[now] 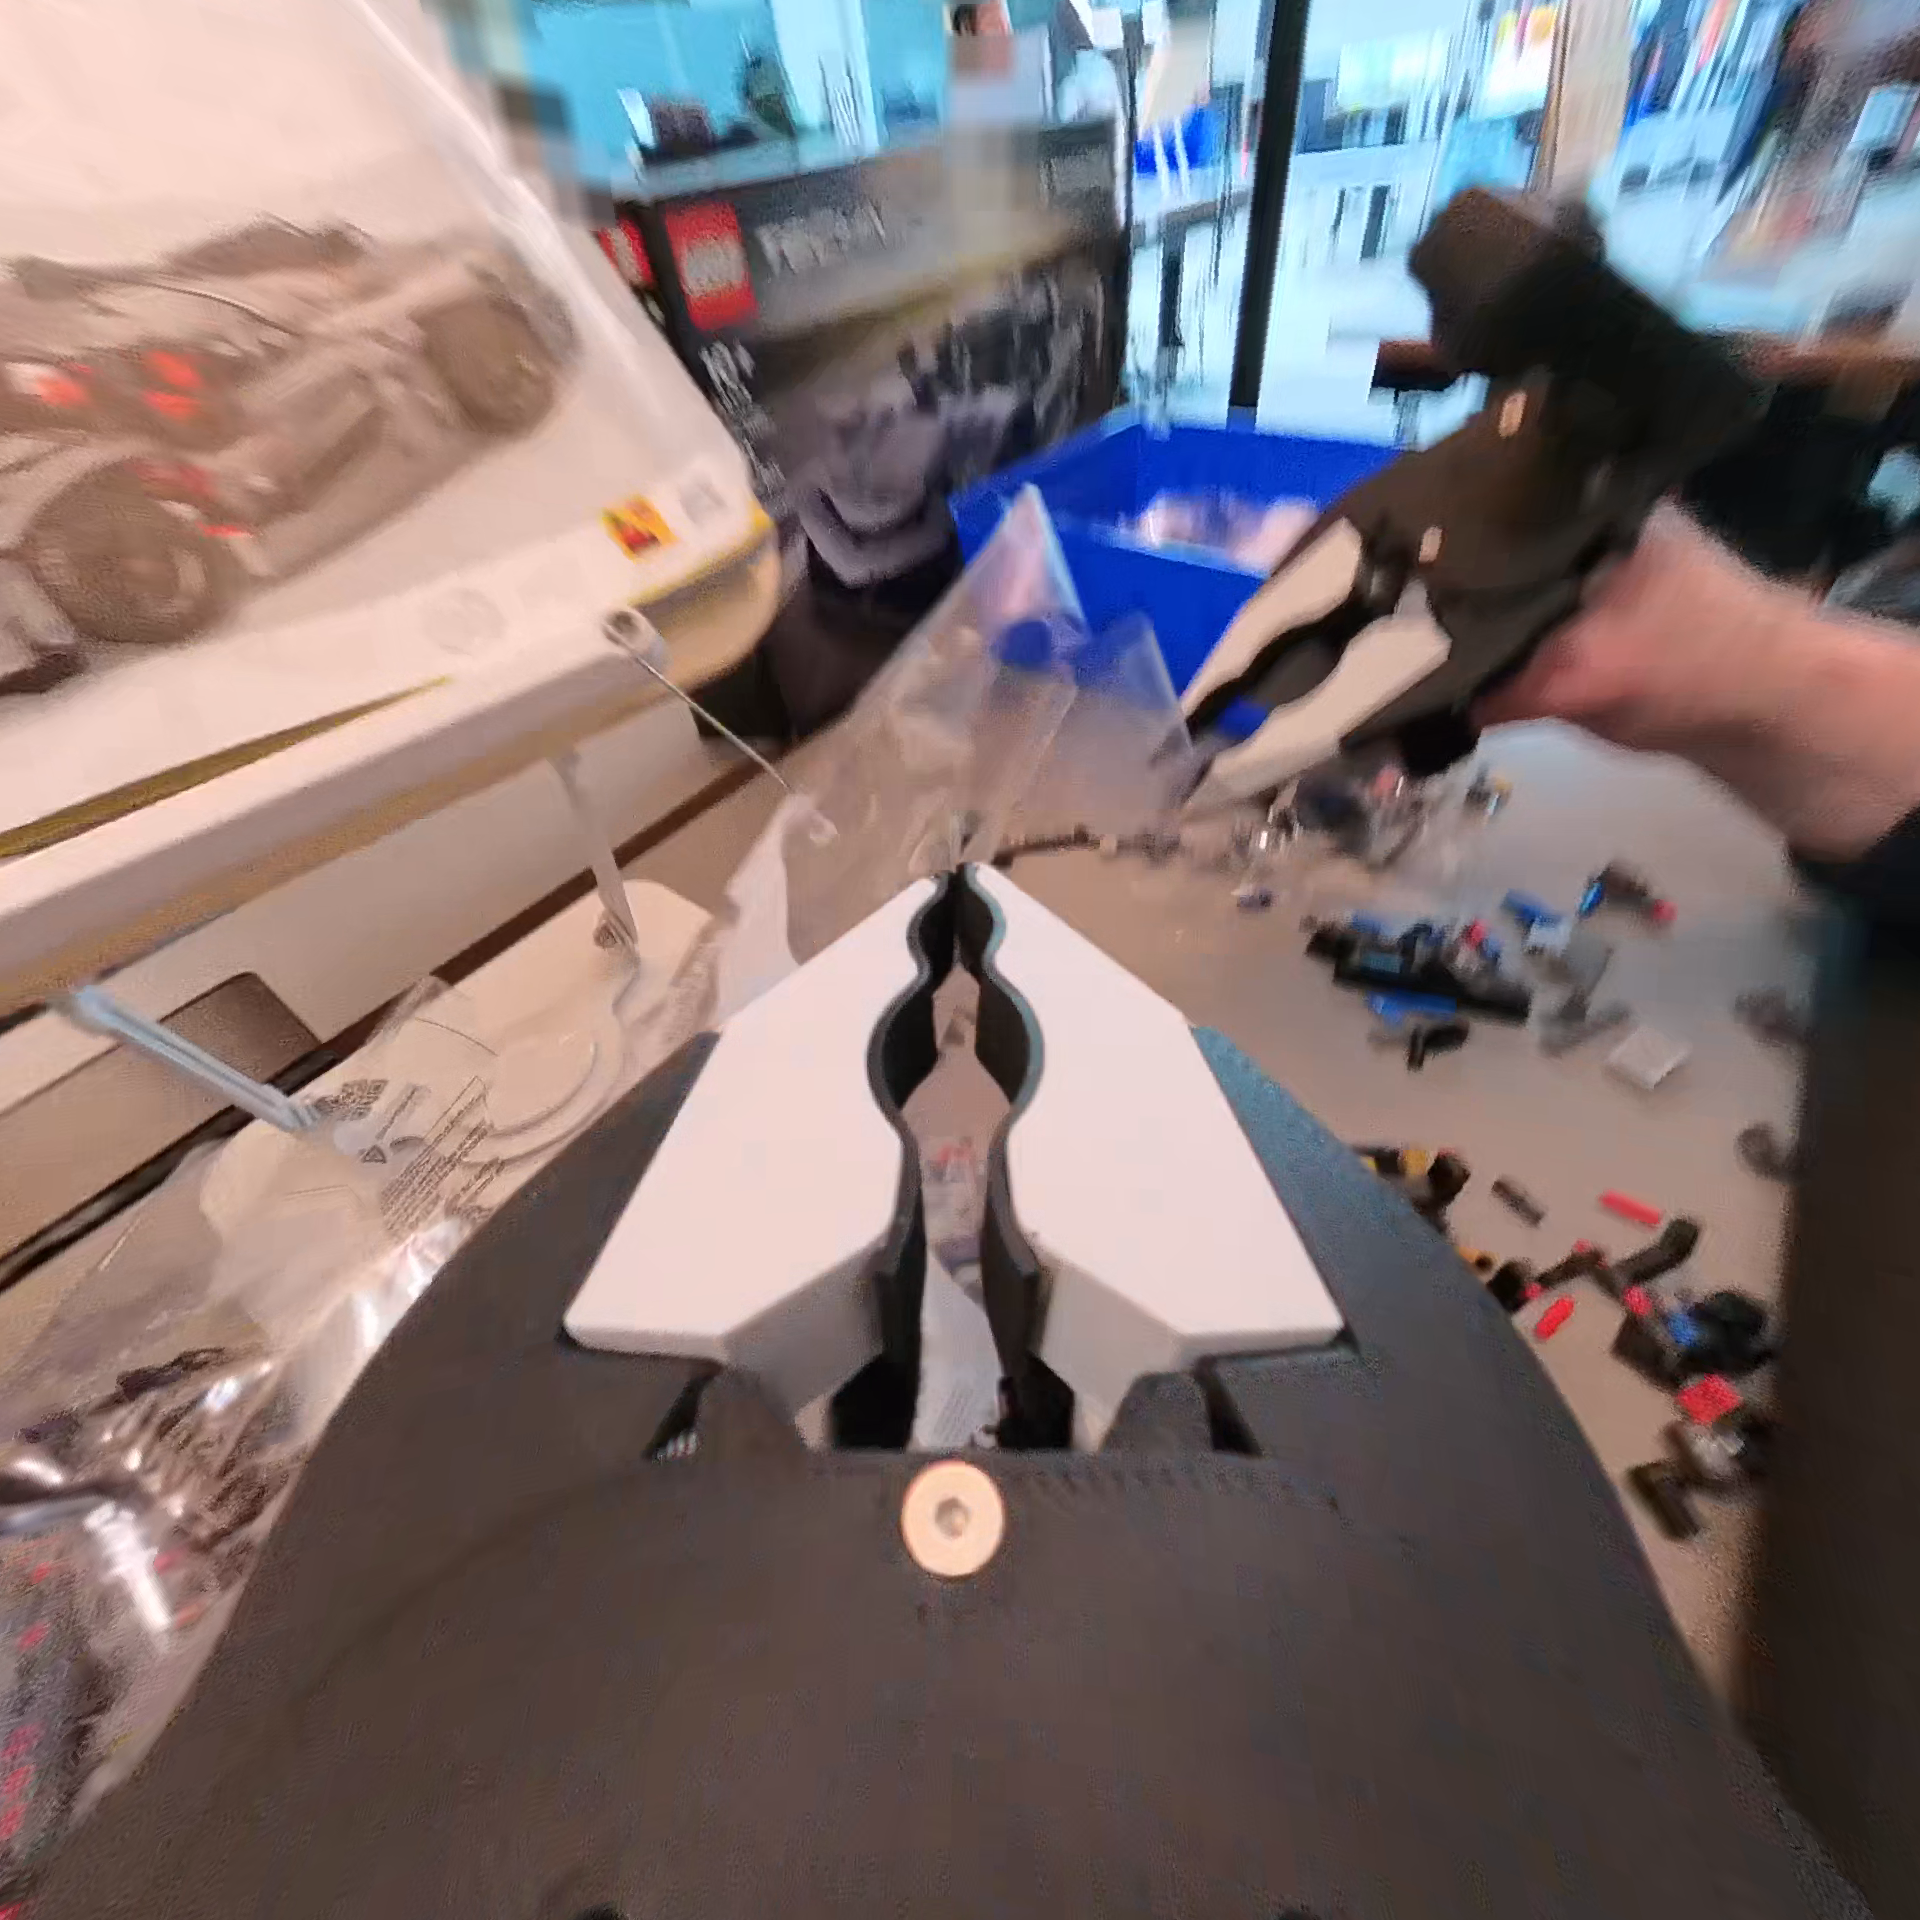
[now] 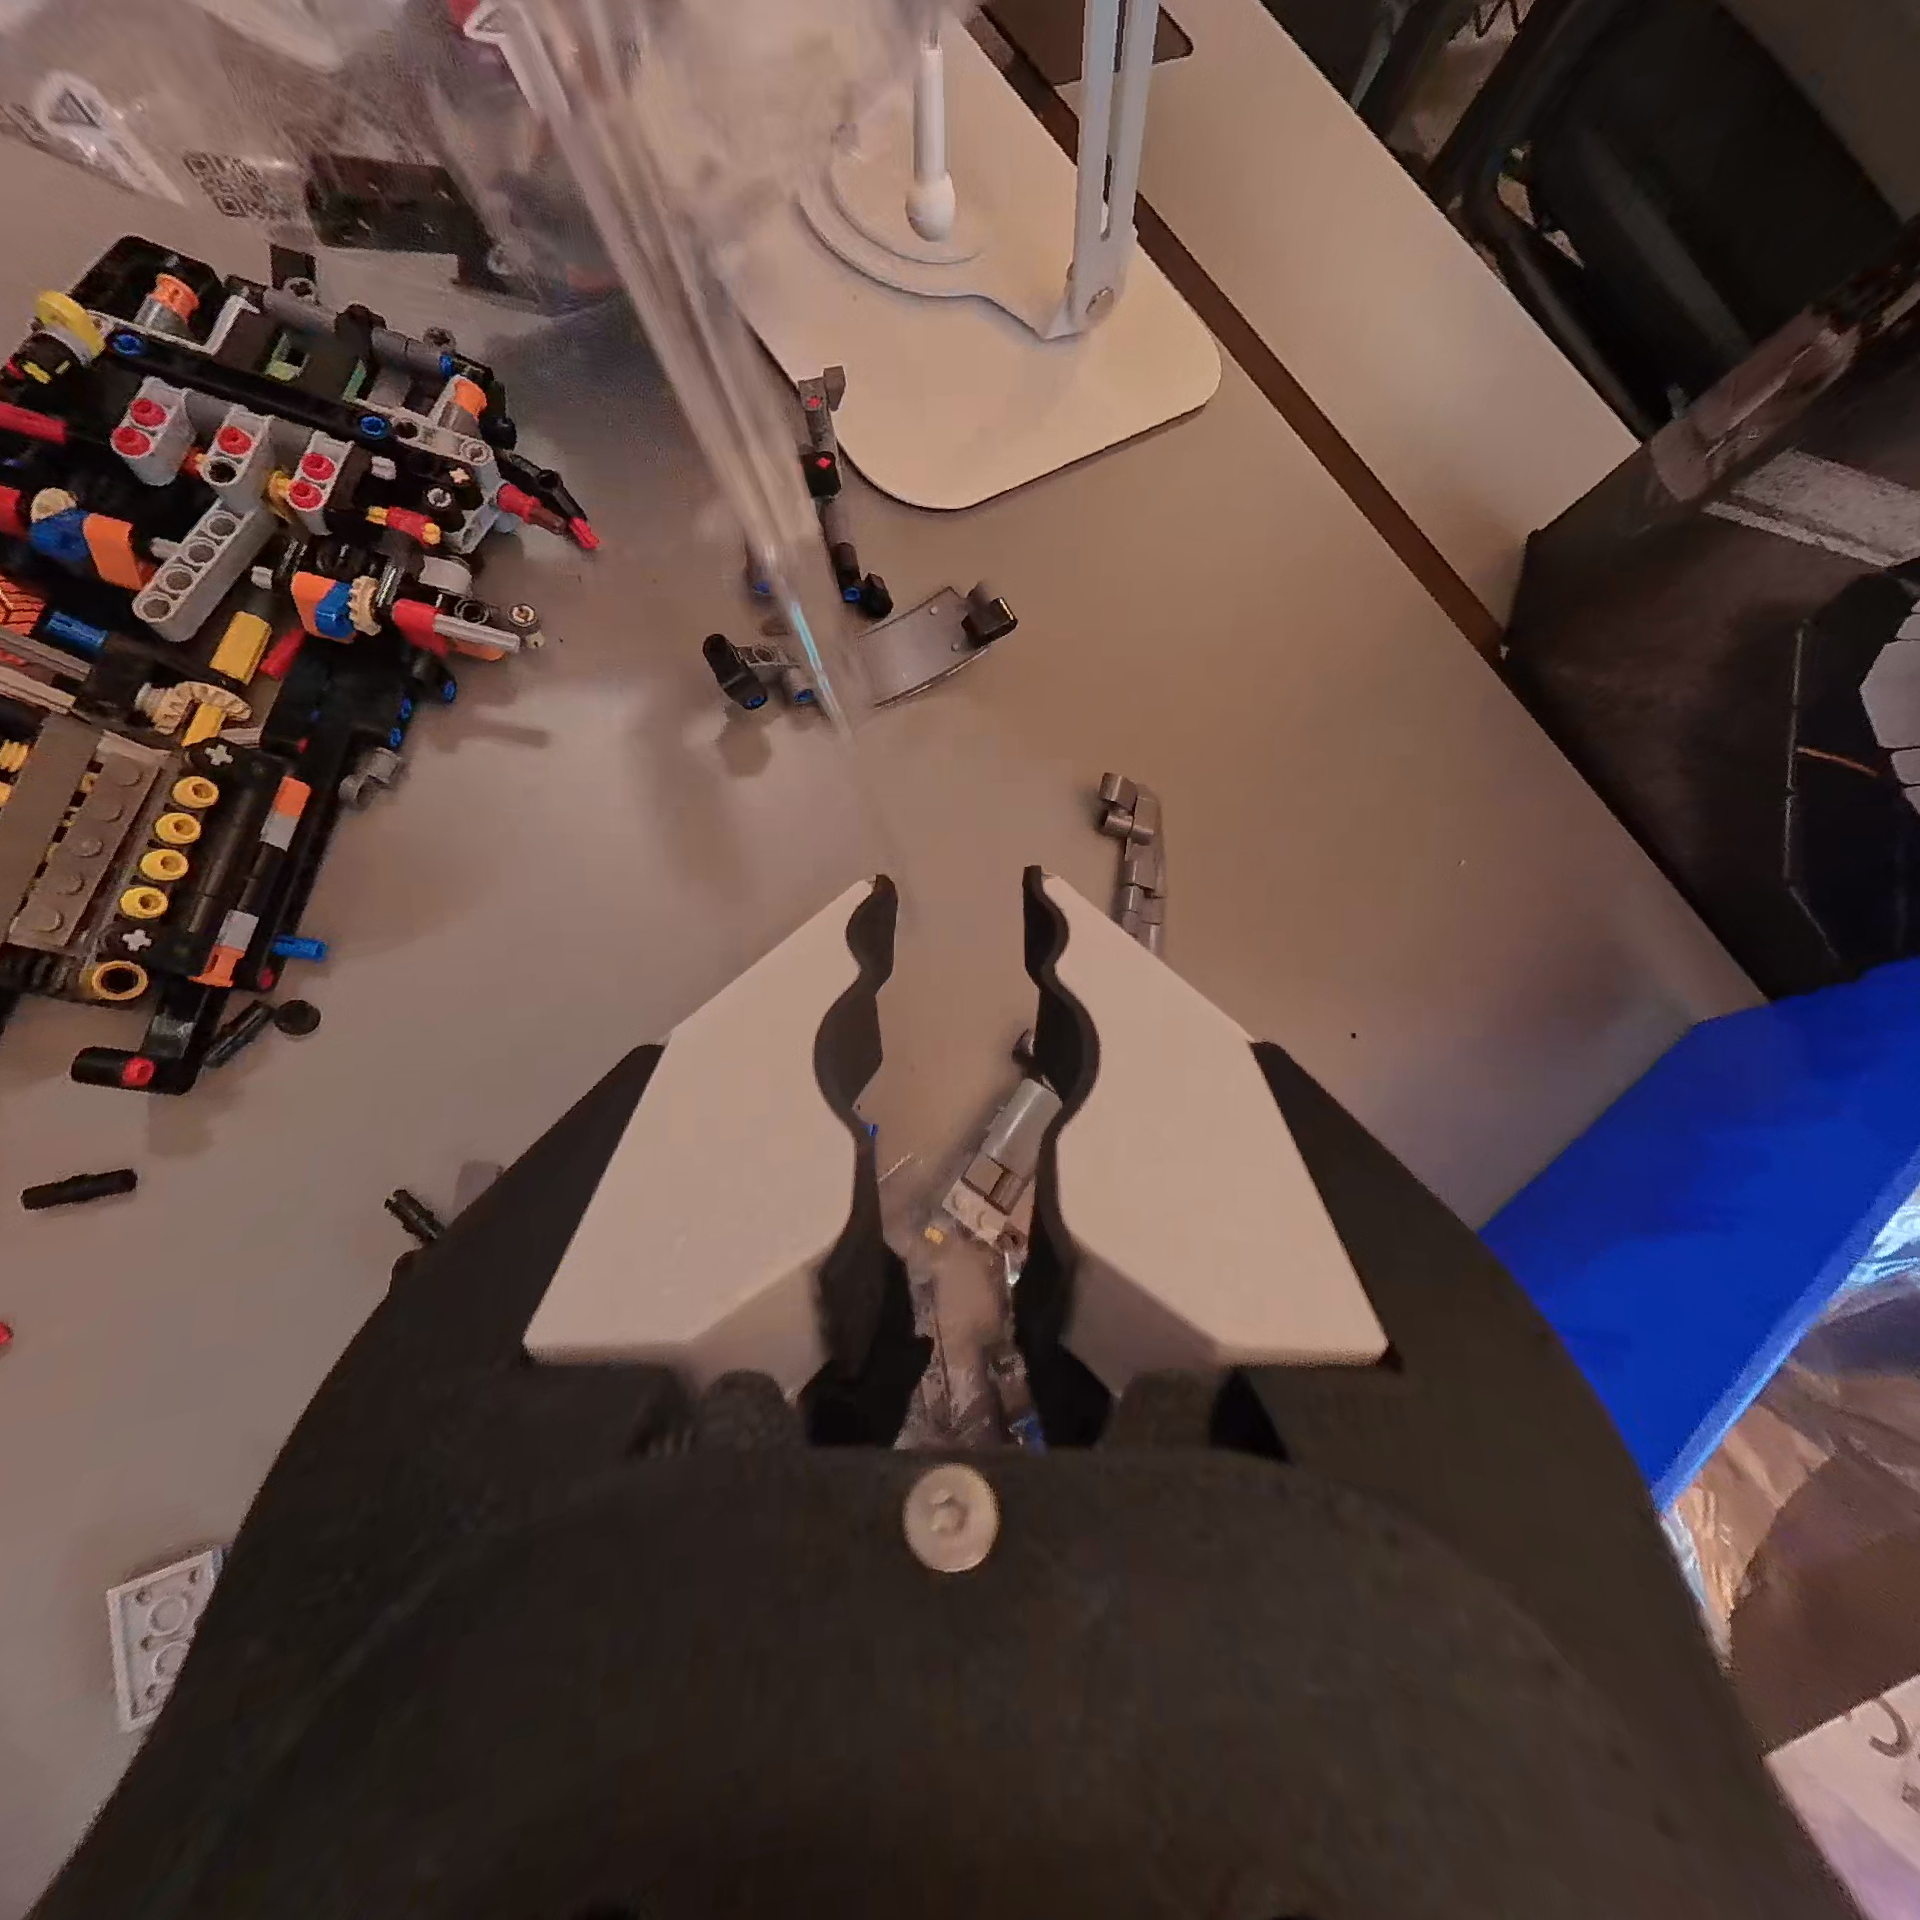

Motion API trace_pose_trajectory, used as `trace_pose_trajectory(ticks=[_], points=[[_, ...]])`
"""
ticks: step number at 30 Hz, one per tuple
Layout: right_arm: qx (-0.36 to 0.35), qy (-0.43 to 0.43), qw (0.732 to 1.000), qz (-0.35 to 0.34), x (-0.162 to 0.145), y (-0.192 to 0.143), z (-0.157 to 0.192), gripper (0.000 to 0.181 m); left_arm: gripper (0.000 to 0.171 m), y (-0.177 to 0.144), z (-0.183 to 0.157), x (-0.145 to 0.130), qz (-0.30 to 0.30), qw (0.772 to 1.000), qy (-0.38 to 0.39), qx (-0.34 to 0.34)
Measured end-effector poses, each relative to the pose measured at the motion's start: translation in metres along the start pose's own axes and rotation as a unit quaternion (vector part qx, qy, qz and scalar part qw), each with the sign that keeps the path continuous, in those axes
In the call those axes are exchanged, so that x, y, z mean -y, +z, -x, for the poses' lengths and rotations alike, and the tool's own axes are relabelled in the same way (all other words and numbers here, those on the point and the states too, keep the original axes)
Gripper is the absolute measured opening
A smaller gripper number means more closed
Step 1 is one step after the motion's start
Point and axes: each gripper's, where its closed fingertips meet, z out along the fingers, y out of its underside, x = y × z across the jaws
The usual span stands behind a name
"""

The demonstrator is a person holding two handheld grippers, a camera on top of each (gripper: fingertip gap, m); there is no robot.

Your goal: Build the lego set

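Note:
My left gripper (image 1: 961, 881) is shut on the lower edge of a clear plastic bag (image 1: 997, 707) and holds it up above the table; the view is blurred. The bag also hangs in the right wrist view (image 2: 707, 312), its lower corner just ahead of my right gripper (image 2: 958, 881), which is open and empty above the table. In the left wrist view the right gripper (image 1: 1195, 753) is close to the bag's right edge, held by a hand (image 1: 1714, 707). The partly built Lego chassis (image 2: 208, 623) lies at the left. A grey piece (image 2: 1003, 1153) lies under the right fingers.
A blue bin (image 1: 1143, 520) stands behind the bag and also shows at the right (image 2: 1714, 1195). An instruction booklet (image 1: 260, 416) rests on a white stand (image 2: 1039, 364). A dark Lego box (image 1: 883, 312) is behind. Loose pieces (image 1: 1455, 966) and sealed bags (image 1: 156, 1455) lie around. The gap from one gripper's tips to the other's is roughly 20 cm.

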Motion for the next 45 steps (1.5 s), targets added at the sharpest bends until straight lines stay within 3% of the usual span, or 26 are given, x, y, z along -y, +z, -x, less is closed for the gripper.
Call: trace_pose_trajectory(ticks=[4,12,20,25,28,31,38,45], points=[[0.002,0.002,1.000,0.002,-0.001,0.003,0.000,0.022,0.000,-0.013,0.019,0.005,-0.037,0.998,-0.058,0.004],[0.018,-0.003,1.000,-0.006,0.007,0.010,0.010,0.024,0.000,-0.007,0.014,0.003,-0.023,0.999,-0.045,0.004],[0.060,-0.062,0.995,0.058,0.015,0.067,0.043,0.039,0.000,0.001,0.006,-0.001,-0.010,1.000,-0.027,0.007],[0.060,-0.095,0.989,0.093,0.017,0.094,0.050,0.034,0.000,0.004,0.005,-0.006,0.003,1.000,-0.022,0.007],[0.066,-0.098,0.988,0.101,0.013,0.102,0.051,0.018,0.000,0.005,0.006,-0.011,0.017,1.000,-0.015,0.011],[0.072,-0.108,0.986,0.103,0.013,0.092,0.052,0.008,0.000,0.005,0.004,-0.014,0.025,1.000,-0.013,0.005],[0.071,-0.092,0.991,0.072,0.018,0.043,0.034,0.006,0.000,0.010,-0.001,-0.030,0.067,0.998,-0.004,-0.007],[-0.036,-0.090,0.992,-0.078,0.063,-0.011,-0.006,0.006,0.014,0.017,-0.021,-0.036,0.091,0.995,0.020,-0.044]])
